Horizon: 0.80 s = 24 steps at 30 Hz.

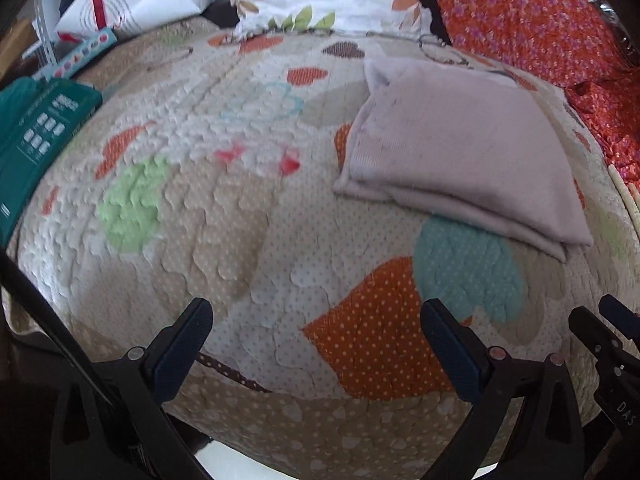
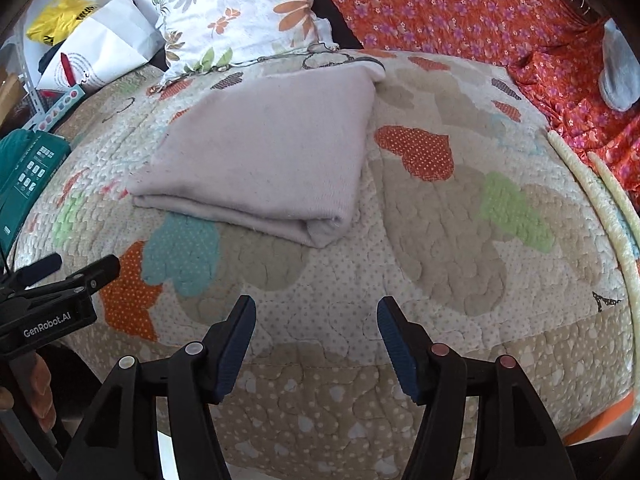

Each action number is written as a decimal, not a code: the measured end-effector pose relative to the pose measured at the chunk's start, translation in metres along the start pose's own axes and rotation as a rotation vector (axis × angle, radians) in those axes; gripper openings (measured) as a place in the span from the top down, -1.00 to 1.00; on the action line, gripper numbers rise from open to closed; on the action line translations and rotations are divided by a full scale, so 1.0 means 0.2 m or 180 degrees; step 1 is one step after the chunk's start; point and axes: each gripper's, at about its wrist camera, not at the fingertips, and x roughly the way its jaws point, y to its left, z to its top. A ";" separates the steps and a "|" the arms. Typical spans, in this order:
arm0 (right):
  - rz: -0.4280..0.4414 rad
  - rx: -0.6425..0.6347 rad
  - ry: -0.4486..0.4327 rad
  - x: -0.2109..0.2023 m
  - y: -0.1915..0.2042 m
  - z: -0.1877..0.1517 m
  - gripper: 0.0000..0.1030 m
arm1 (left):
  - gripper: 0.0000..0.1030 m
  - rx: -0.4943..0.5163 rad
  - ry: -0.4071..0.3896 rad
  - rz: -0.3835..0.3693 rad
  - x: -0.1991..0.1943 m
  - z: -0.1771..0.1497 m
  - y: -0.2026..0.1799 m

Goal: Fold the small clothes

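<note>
A pale lilac garment (image 1: pixel 460 152) lies folded into a thick rectangle on the heart-patterned quilt (image 1: pixel 224 216); it shows upper right in the left wrist view and upper middle (image 2: pixel 260 152) in the right wrist view. My left gripper (image 1: pixel 316 312) hovers open over the quilt, well short of the garment, nothing between its fingers. My right gripper (image 2: pixel 316 308) is also open and empty, above bare quilt (image 2: pixel 440 216) in front of the garment's folded corner. The left gripper (image 2: pixel 86 270) shows at the left edge of the right wrist view.
A floral pillow (image 2: pixel 240 12) and orange flowered cloth (image 2: pixel 460 4) lie behind the quilt. A teal box (image 1: pixel 36 140), white bags and a yellow bag (image 2: pixel 60 16) crowd the left side. A grey item (image 2: pixel 618 76) rests far right. A person's fingers (image 2: pixel 40 396) hold the left gripper.
</note>
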 end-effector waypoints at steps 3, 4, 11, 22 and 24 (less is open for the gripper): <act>-0.0041 0.0011 0.0003 0.01 -0.01 0.01 -0.32 | -1.00 -0.0057 0.0170 -0.0029 0.05 -0.01 0.00; -0.0045 0.0024 0.0013 0.01 -0.01 0.01 -0.32 | -1.00 -0.0069 0.0199 -0.0040 0.06 -0.01 0.00; -0.0038 0.0135 0.0110 0.05 -0.04 0.01 -0.33 | -1.00 -0.0101 0.0220 -0.0048 0.08 -0.02 -0.01; -0.0056 0.0092 0.0121 0.07 -0.03 0.01 -0.41 | -1.00 -0.0149 0.0222 -0.0073 0.09 -0.02 0.00; -0.0061 0.0083 0.0119 0.07 -0.03 0.01 -0.41 | -1.00 -0.0173 0.0269 -0.0113 0.09 -0.02 0.01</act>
